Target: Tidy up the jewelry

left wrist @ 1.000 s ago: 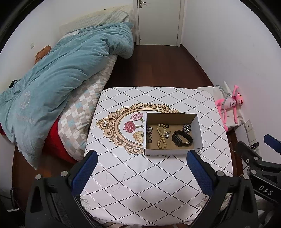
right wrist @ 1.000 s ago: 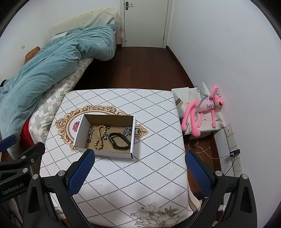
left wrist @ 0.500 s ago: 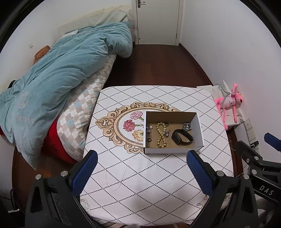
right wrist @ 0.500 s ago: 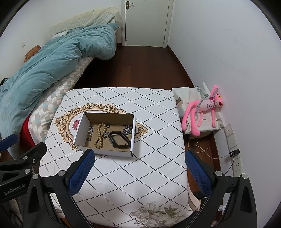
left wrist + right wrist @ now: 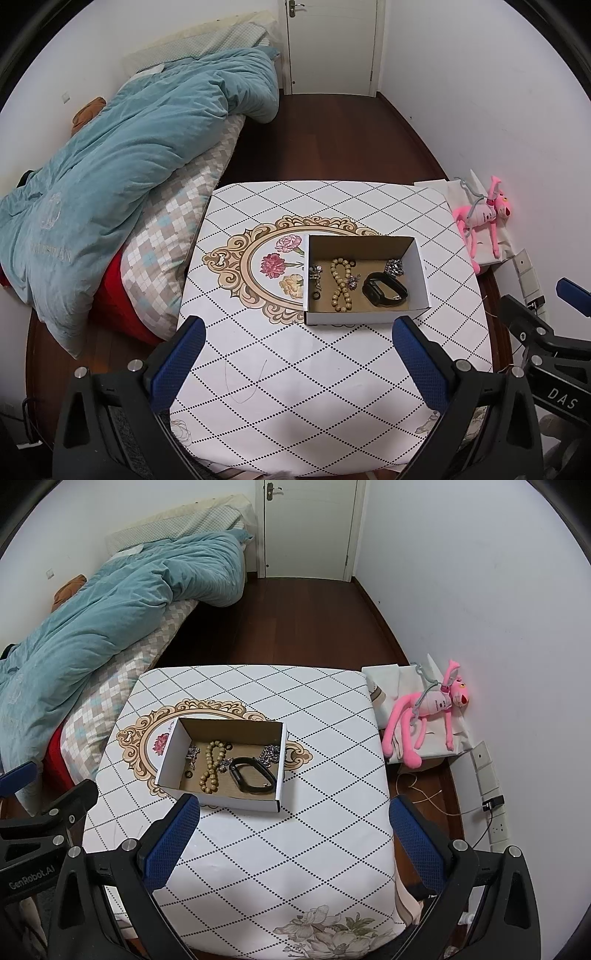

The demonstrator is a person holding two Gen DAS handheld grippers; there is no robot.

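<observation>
- The left gripper (image 5: 295, 343) hangs above the near part of the table (image 5: 332, 387), its 2 blue fingers (image 5: 177, 362) spread wide with nothing between them.
- The right gripper (image 5: 291, 830) is the same: fingers (image 5: 170, 840) wide apart, holding nothing, just short of the box.
- The cardboard box (image 5: 365, 314) sits ahead of both tools, slightly right of the left one's centre line and left of the right one's.
- All the jewelry visible lies inside the box: a beige bead bracelet (image 5: 340, 284) near the middle, a black band (image 5: 384, 291) to its right, a sparkly cluster (image 5: 394, 266) at the far right corner, a small silver piece (image 5: 315, 273) and a black ring (image 5: 316, 295) on the left.
- No jewelry shows on the tablecloth outside the box.
- Judging from this, the gathering looks done or nearly so; what may remain is tidying pieces within the box, though I cannot tell whether more is expected.
</observation>
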